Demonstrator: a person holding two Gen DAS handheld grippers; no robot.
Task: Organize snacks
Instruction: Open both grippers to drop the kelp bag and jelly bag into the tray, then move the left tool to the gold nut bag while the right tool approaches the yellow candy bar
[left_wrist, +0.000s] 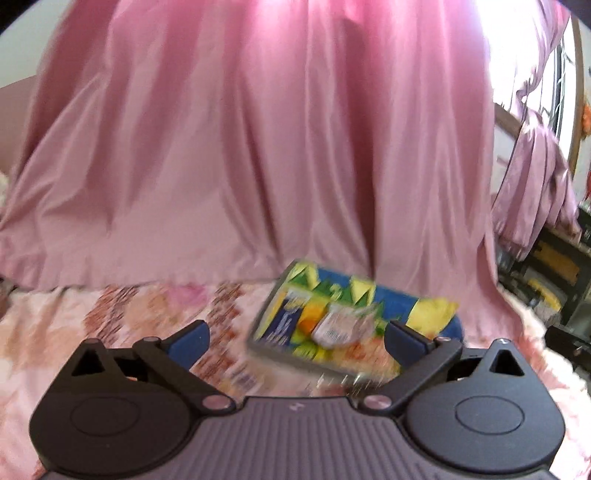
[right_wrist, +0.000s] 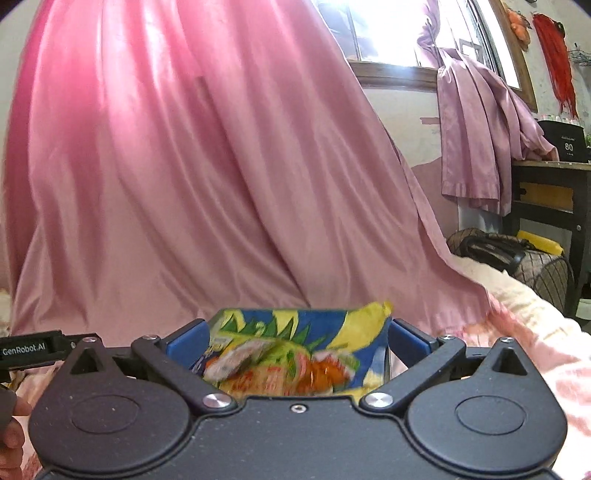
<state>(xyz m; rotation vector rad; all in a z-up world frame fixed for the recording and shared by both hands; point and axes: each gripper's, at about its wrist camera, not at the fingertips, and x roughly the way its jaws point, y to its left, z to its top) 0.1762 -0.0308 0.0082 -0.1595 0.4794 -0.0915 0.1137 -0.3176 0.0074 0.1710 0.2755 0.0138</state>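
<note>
Right gripper (right_wrist: 297, 341): fingers spread wide, set on either side of a blue-and-yellow printed container (right_wrist: 295, 325) holding snack packets (right_wrist: 280, 365). Blue pads look close to or against its side walls; real contact cannot be confirmed, so a firm grip is not established. Container reads as soft-walled, its far right corner peaked up.

Left gripper (left_wrist: 295, 339): fingers apart, holding nothing. The same container (left_wrist: 369, 295) lies just ahead, right of centre, right pad near its near right corner. View is motion-blurred.

Location: container sits on the bed (left_wrist: 110, 317), floral cover, toward the far edge where a pink curtain (left_wrist: 240, 147) hangs down to the bedding.

Step in hand, as judged: steady or lift the container by its sides. To do it well, close slowly on the walls near the rim, keep it level so packets stay in, and let the left gripper support the opposite corner if the walls buckle.

Count: one container; packets at least three, exact number unreadable from blur; two grippers.
</note>
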